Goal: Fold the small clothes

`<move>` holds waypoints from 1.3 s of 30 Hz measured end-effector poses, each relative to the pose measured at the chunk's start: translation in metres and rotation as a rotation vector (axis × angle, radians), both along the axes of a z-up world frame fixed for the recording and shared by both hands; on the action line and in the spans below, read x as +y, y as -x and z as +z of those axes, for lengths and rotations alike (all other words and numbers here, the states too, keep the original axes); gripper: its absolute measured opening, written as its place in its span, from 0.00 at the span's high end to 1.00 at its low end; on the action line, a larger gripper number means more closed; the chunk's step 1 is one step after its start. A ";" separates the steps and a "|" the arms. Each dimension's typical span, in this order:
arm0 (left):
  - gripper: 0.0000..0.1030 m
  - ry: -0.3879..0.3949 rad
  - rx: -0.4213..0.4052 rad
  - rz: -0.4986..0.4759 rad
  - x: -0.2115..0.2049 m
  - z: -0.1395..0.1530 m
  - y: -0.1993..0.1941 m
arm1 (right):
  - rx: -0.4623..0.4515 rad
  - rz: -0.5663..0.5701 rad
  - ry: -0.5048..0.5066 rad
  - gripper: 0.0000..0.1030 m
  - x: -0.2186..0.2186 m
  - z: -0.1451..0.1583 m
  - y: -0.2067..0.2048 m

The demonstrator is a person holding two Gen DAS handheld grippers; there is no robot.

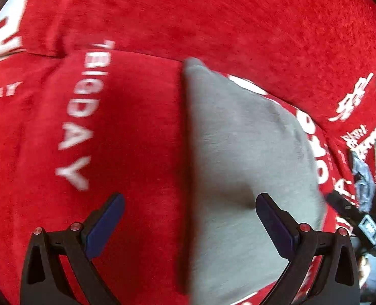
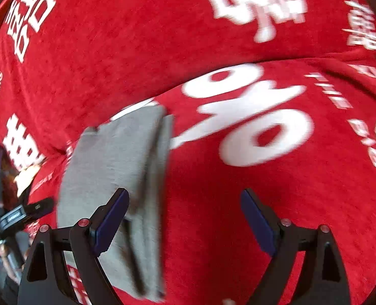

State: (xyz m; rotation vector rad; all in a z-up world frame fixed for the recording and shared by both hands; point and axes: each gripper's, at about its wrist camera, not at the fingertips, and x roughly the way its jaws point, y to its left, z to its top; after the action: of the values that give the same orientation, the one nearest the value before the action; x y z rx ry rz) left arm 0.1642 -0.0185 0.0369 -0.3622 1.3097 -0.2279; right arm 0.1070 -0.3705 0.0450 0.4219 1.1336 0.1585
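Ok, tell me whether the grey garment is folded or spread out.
Folded. The grey garment lies on the red cloth as a compact panel, with stacked layers showing along its right edge. Both grippers are open, off it.

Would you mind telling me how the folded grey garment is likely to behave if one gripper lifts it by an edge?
The grey garment looks soft and thin, so it would probably droop. Its stacked layers, visible along the edge, may slide apart and unfold. The fuzzy red cloth beneath probably resists pushing.

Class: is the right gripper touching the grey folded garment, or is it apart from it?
Cannot tell. In the right wrist view the right gripper has open jaws; its left finger overlaps the grey folded garment, but blur hides contact or gap.
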 end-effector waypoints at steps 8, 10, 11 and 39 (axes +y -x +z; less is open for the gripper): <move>0.15 0.028 0.013 -0.081 -0.044 -0.018 -0.014 | 0.080 0.127 -0.119 0.13 0.049 -0.040 -0.041; 0.29 0.039 -0.011 -0.069 -0.045 -0.017 -0.014 | 0.054 0.183 -0.109 0.28 0.064 -0.040 -0.039; 0.32 0.034 -0.026 -0.070 -0.046 -0.015 -0.013 | 0.037 0.193 -0.074 0.29 0.072 -0.038 -0.038; 0.54 -0.038 -0.205 -0.076 0.012 0.063 0.135 | -0.174 0.328 0.041 0.62 0.149 0.077 0.092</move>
State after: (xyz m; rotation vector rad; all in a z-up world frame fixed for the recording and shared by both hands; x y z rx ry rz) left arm 0.0295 -0.0069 0.0995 -0.2505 1.1244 -0.2957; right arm 0.0146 -0.2211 0.1215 0.1792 1.0258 0.4503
